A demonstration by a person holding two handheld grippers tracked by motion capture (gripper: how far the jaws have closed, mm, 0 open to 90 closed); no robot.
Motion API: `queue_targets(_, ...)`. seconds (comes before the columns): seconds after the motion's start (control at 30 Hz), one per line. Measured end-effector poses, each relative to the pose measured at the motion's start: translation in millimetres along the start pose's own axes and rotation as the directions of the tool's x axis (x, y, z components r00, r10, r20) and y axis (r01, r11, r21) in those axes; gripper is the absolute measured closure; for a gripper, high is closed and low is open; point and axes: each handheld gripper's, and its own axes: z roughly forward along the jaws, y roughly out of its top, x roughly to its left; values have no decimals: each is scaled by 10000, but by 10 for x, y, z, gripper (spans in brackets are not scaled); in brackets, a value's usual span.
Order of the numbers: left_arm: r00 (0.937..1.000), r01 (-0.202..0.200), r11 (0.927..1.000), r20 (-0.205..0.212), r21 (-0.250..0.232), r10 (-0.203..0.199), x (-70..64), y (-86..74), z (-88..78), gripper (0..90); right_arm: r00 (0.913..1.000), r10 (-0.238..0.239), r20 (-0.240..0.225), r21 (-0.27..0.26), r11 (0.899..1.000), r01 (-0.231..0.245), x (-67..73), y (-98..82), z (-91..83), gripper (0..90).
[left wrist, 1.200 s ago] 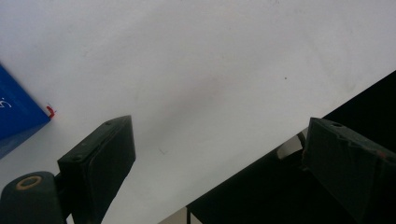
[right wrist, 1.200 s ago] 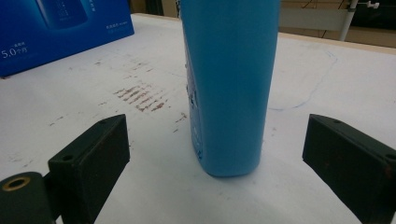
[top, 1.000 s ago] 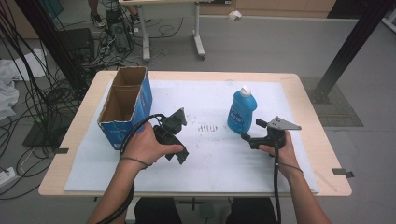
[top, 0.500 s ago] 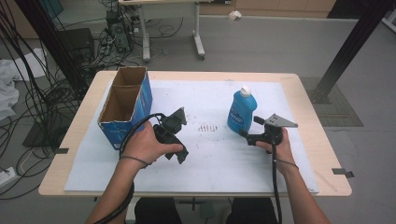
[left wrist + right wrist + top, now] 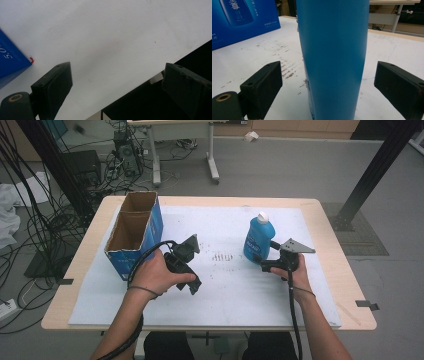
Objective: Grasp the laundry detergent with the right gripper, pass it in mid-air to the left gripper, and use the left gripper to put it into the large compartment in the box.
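Plastic, smooth and glossy: one blue bottle (image 5: 259, 240) with a white cap stands upright on the white paper sheet (image 5: 225, 285) covering the wooden table (image 5: 325, 220). My right gripper (image 5: 328, 87) sits low at its base, jaws spread wide on either side of the round body, neither pad touching it. I count one cardboard box (image 5: 134, 232), blue outside, raw brown inside, open at the top, with two compartments, standing at the sheet's left edge. My left gripper (image 5: 117, 82) hangs over bare, matte paper beside the box, jaws wide, gripping nothing. Rusty scuff marks (image 5: 223, 256) speckle the sheet between the grippers.
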Motion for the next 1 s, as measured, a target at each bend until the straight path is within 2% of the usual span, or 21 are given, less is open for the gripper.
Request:
queue_targets(0.13, 10000, 2, 10000, -7, -8, -2, -4, 6, -3, 97, 9999, 119, -11, -81, 9999, -119, -5, 29, 32, 74)
queue_targets(0.27, 10000, 5, 10000, 0, -18, -5, -6, 7, -4, 97, 10000, 9, -19, -123, 9999, -9, -7, 77, 86, 74)
queue_targets(0.7, 10000, 43, 10000, 46, -15, -43, 24, -3, -9, 97, 10000, 97, -19, -206, 9997, -98, -15, 41, 193, 79)
queue_targets(0.8, 10000, 30, 10000, 49, -17, -30, 27, -2, -10, 97, 9998, 217, -26, -288, 9993, -218, -13, 63, 209, 79)
queue_targets(1.0, 10000, -2, 10000, 36, -38, 3, 29, -1, -21, 98, 9999, 128, 2, -361, 9993, -128, -14, 118, 240, 78)
